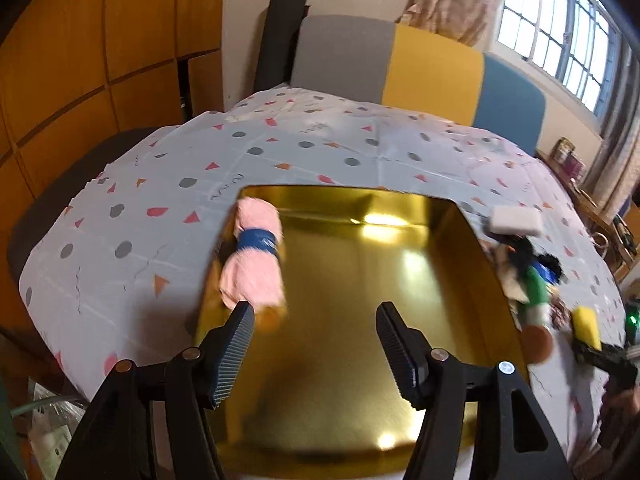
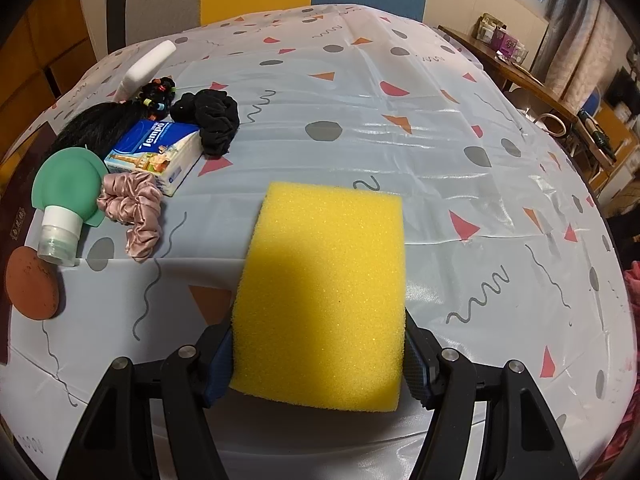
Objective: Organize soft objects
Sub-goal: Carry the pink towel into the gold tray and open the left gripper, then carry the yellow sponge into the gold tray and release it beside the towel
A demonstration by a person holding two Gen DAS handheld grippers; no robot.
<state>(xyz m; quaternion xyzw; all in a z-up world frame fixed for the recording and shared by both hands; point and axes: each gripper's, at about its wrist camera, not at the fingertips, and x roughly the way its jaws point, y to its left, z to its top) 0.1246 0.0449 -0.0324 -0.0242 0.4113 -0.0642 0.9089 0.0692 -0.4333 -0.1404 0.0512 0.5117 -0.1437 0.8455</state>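
The right gripper (image 2: 320,356) was clamped on a yellow sponge (image 2: 324,292), its fingers pressing the sponge's two long sides, the block held just above the patterned tablecloth (image 2: 400,140). The left gripper (image 1: 316,344) hung over a gold tray (image 1: 360,280) with its jaws spread wide and nothing between them. Just beyond its left fingertip a rolled pink towel (image 1: 256,260) with a blue band lay along the tray's left wall — blurred, so whether it touched the floor of the tray could not be told. Left of the sponge, in the right wrist view, sat a brown round puff (image 2: 32,284), a green squeeze bottle (image 2: 68,196), a pink scrunchie (image 2: 132,208) touching a Tempo tissue pack (image 2: 156,152), then a black scrunchie (image 2: 212,120), and farthest a white sponge (image 2: 148,64).
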